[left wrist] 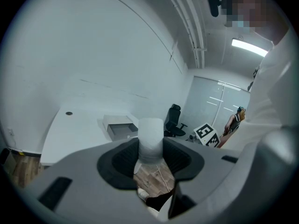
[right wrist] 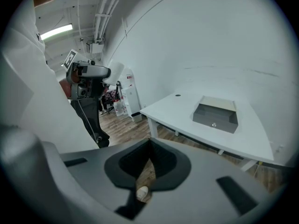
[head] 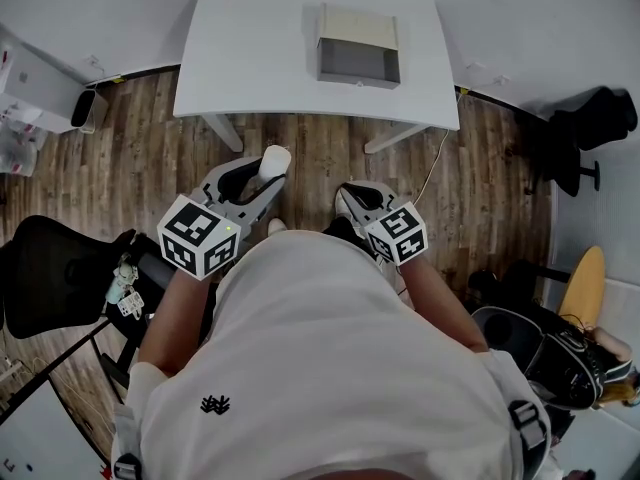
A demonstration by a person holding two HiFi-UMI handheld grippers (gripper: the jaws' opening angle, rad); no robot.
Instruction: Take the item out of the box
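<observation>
1. The left tool (head: 263, 180) is clenched on a white, smooth-sided cylindrical item (left wrist: 150, 136). Its dark pads press the item's lower part from both sides.
2. In the left gripper view the white cylinder stands on end. Its long axis runs up and down the picture, across the line of the jaws, and its flat top rises clear above the jaw tips.
3. In the head view the cylinder shows at the far tip of the left tool, its free end pointing away from the person toward the white rectangular counter (head: 255, 63).
4. The item hangs over the brown wooden plank floor (head: 320, 148), short of the counter's near edge and well apart from the grey rectangular box with a pale beige top (head: 358, 46).
5. The box sits on the counter, toward its far middle, with its grey open side facing the person.
6. The right tool (head: 352, 196) is clenched on nothing. In the right gripper view its jaw tips meet, and only floor shows behind them.
7. Both tools are held close to the person's white shirt (head: 330, 358), the right one just beside the left.
</observation>
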